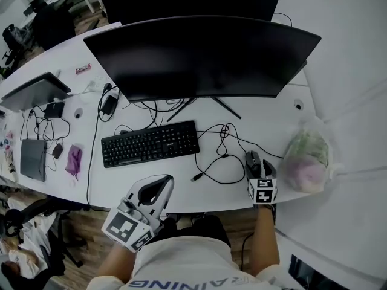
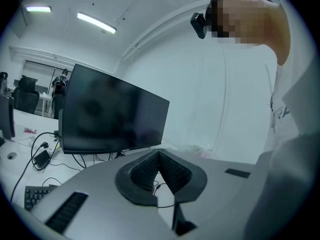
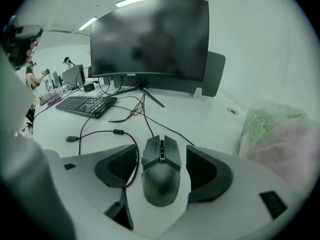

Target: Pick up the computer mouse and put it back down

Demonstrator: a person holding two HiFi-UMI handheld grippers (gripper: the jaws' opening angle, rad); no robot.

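Looking along the right gripper (image 3: 160,149), we find its jaws standing wide, one on each side of the mouse (image 3: 160,170), with a sliver of white surface (image 1: 181,168) showing between the mouse and each jaw. The mouse lies flat on the surface near its front edge, buttons pointing away from the person, and its cable (image 1: 221,156) curls off in loops toward the keyboard (image 1: 150,143). One dark loop of that cable runs just beside the left-hand jaw. We see a filmy plastic bag (image 1: 308,156) of green and pink stuff to the right of the mouse, near it but apart. Behind everything stands a big dark monitor (image 1: 202,56). The left gripper (image 2: 159,154) hangs off the surface – out past its front edge and close to the person's torso – with its jaws closed tip to tip and nothing between them. From the head view we see it tilted, its marker cube toward the camera.
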